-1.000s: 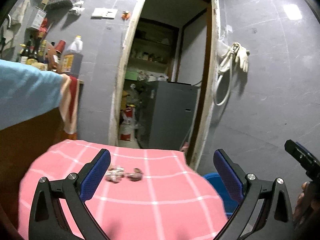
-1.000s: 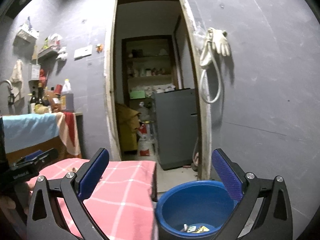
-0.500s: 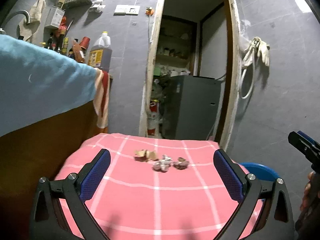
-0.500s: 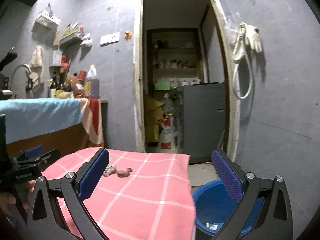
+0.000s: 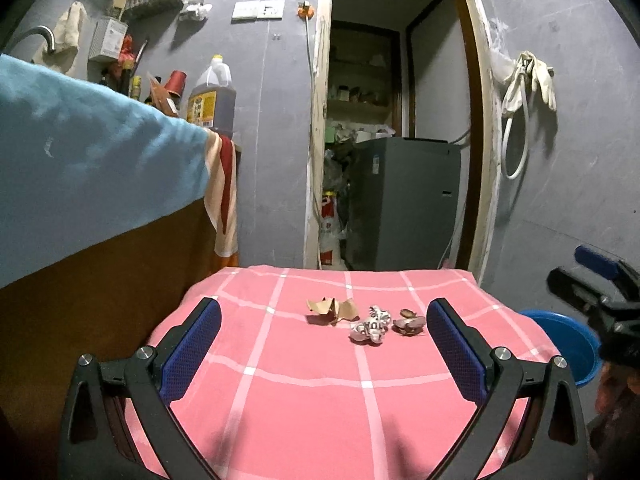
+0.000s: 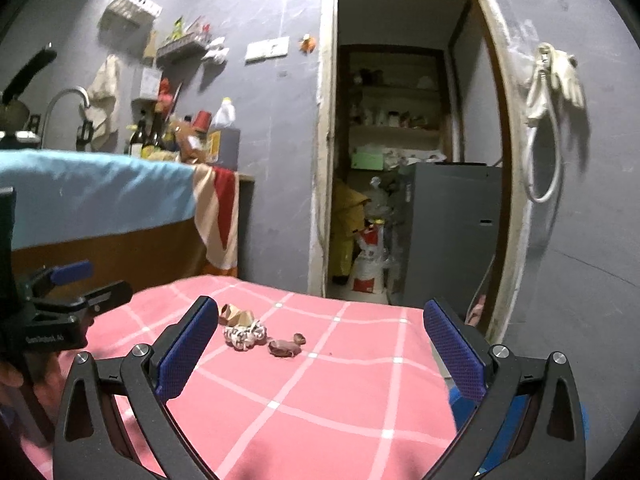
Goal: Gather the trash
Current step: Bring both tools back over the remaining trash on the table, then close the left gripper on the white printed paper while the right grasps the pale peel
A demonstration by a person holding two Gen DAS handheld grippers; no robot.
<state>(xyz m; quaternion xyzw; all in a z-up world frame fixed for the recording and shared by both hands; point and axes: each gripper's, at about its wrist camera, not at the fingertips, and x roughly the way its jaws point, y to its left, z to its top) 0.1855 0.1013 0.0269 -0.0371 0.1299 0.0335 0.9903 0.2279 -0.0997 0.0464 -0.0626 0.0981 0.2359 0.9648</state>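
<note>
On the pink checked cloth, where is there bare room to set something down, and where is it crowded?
The pink cloth is bare across its near half, between the open left gripper and the trash, and along its left side. The crowded spot is towards the far edge: brown paper scrap, crumpled white wrapper and small dark scraps lie close together.

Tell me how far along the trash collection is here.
Done: nothing can be confirmed; the blue basin beside the table hides its inside. In hand: nothing; left gripper and right gripper are both open, empty. Left: brown paper scrap, crumpled printed wrapper and brownish scraps on the pink checked tablecloth.
</note>
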